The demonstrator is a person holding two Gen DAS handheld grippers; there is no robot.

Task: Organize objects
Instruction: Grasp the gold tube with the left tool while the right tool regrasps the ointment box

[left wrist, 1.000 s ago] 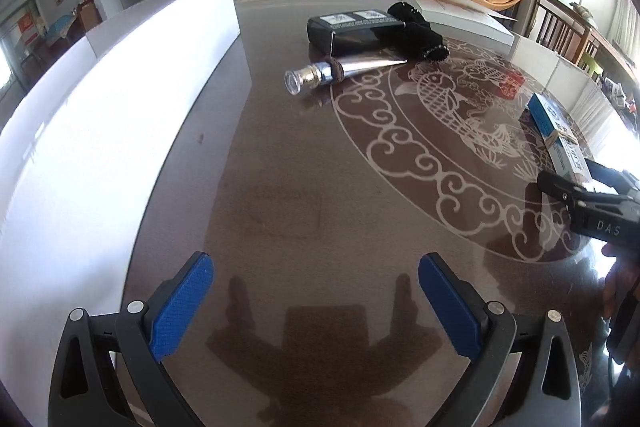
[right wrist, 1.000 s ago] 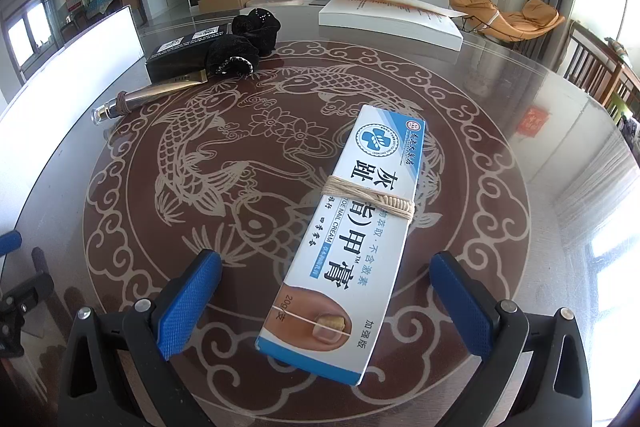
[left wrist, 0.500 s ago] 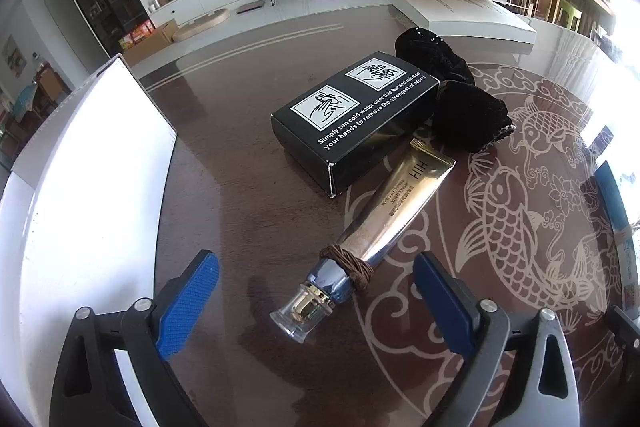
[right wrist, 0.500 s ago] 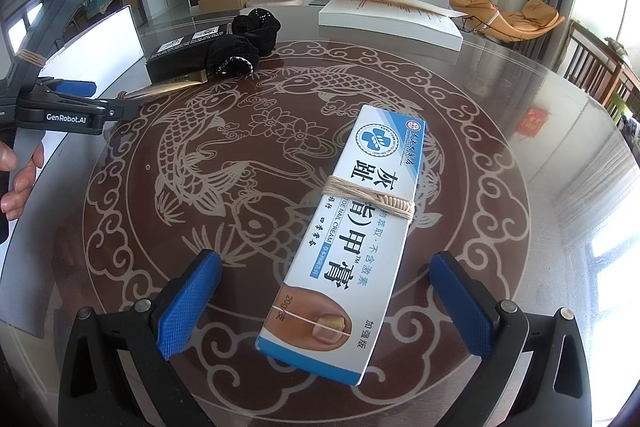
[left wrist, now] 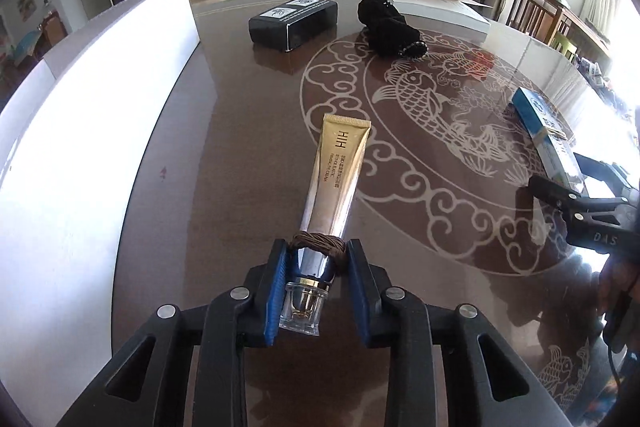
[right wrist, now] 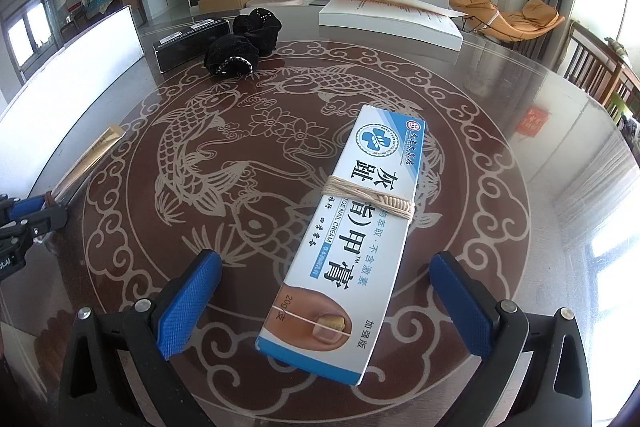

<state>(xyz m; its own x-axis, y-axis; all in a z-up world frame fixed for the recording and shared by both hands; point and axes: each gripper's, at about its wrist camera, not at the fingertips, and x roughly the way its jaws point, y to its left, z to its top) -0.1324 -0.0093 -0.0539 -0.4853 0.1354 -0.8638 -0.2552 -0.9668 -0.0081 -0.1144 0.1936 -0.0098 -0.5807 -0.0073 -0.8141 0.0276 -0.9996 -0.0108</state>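
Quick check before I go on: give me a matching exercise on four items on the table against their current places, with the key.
Things:
1. gold tube
2. blue-and-white box
3. black box
4. black scrunchies

Places:
A. far side, nearest the white board
B. cap end between the closing left gripper pads
C. lying between the open right gripper pads, untouched
D. on the fish pattern's far rim, right of the black box

Pairs: 1-B, 2-C, 3-A, 4-D

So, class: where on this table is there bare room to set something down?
Free: the dark strip between the white board and the gold tube; the carp pattern between tube and blue box. Crowded: the far end, around the black box and black cloth.
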